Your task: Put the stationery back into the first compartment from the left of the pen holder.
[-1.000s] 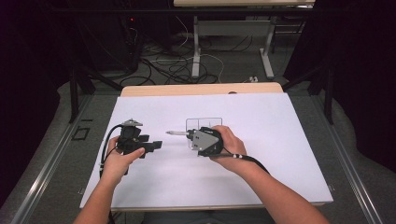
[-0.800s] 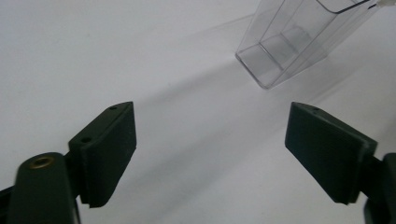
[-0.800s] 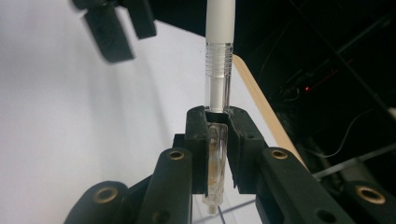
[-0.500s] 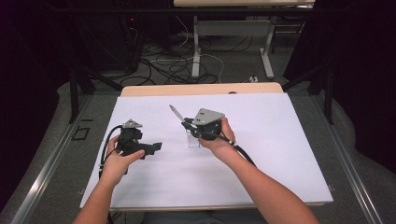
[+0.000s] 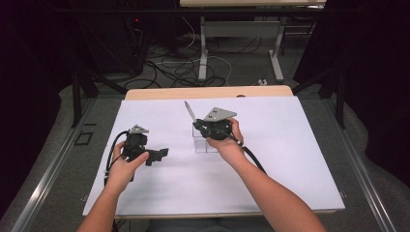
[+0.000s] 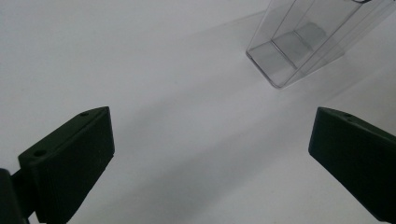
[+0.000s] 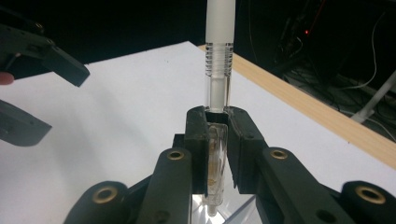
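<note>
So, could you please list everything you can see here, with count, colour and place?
pen: one, clear and white, clamped in the right hand-held gripper, tilted above the box
box: one, clear plastic, divided inside, mid-table
table: one, white top with a wooden far edge
cables: several, black and white, on the floor beyond the table
left hand-held gripper: one, black, jaws apart, on the table's left
right hand-held gripper: one, black, shut on the pen
hands: two, one on each gripper
</note>
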Demonstrator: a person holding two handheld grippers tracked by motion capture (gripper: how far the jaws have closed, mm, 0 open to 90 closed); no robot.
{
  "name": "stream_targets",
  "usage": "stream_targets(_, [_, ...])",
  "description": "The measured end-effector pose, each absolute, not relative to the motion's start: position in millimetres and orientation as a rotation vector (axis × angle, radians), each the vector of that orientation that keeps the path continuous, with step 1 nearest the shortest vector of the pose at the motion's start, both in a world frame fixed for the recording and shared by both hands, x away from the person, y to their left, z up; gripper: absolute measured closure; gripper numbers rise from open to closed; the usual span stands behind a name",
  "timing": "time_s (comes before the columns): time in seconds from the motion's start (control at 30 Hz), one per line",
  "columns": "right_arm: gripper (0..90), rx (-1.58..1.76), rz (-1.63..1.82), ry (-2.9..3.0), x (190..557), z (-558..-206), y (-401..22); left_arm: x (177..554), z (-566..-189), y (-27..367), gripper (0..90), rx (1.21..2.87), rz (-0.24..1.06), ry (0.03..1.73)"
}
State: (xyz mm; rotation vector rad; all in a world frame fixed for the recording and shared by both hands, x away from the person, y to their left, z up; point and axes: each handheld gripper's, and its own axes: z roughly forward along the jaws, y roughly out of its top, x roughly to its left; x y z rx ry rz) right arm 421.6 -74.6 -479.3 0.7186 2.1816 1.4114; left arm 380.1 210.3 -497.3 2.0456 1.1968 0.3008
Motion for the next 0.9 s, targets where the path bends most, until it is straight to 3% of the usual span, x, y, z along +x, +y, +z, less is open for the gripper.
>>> stream_targets(0.1, [78.6,0.738,1.383,2.211,422.2,-483.2,-77.0,380.1,-497.6,210.6,0.2,2.046,0.300,1.199])
stream_targets(0.4, [53.0,0.769,1.404,2.167,412.9,-479.3,-95.1,379.9,-496.9,212.3,0.3,2.050,0.280,1.202])
stream_targets(0.47, [50.6,0.767,1.406,2.145,408.6,-476.6,-102.3,379.6,-497.3,212.6,0.3,2.044,0.294,1.197])
stream_targets(0.73, [17.5,0.906,1.298,2.139,384.8,-475.1,-144.3,379.1,-497.3,214.6,0.3,2.053,0.296,1.198])
stream_targets(0.9, [7.2,0.970,1.247,2.096,370.5,-477.5,-177.5,380.3,-498.9,214.4,0.3,2.025,0.308,1.227])
